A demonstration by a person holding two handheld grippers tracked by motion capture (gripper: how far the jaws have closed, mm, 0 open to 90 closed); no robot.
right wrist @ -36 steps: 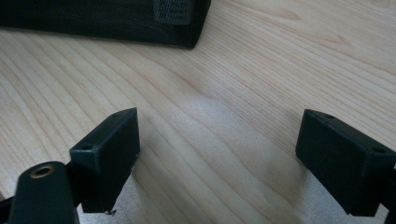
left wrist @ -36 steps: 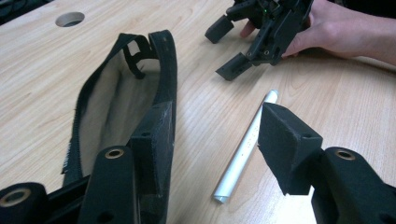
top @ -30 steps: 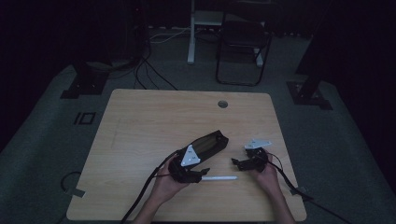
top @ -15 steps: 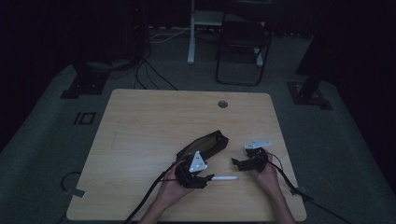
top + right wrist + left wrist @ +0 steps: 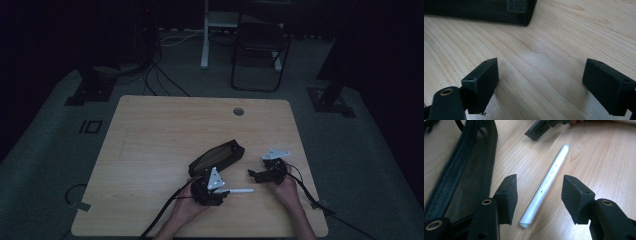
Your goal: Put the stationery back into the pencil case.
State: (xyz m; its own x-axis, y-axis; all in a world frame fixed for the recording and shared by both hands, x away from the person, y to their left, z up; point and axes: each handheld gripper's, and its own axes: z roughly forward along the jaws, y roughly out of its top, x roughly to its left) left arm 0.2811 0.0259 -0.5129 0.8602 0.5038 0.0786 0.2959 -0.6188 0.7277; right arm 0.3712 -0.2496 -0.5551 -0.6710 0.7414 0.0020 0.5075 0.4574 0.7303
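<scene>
A white pen [image 5: 549,179] [image 5: 239,191] lies flat on the wooden table [image 5: 150,145]. My left gripper [image 5: 539,195] [image 5: 216,194] is open, one jaw on each side of the pen's near end, not touching it. A black mesh pencil case [image 5: 456,170] [image 5: 217,156] lies just to the left of that gripper, its zip edge visible. My right gripper [image 5: 544,75] [image 5: 256,173] is open over bare wood, close to the case's end [image 5: 499,10], with nothing between its jaws. In the left gripper view the right gripper's jaw [image 5: 541,127] shows beyond the pen's tip.
The table has a round cable hole [image 5: 238,111] near its far edge. Cables trail from both grippers off the near edge. A dark chair [image 5: 260,45] and stand bases sit on the floor behind the table.
My left gripper has slid down toward the near edge and turned to sit over the pen's end. The right gripper has stayed in place.
</scene>
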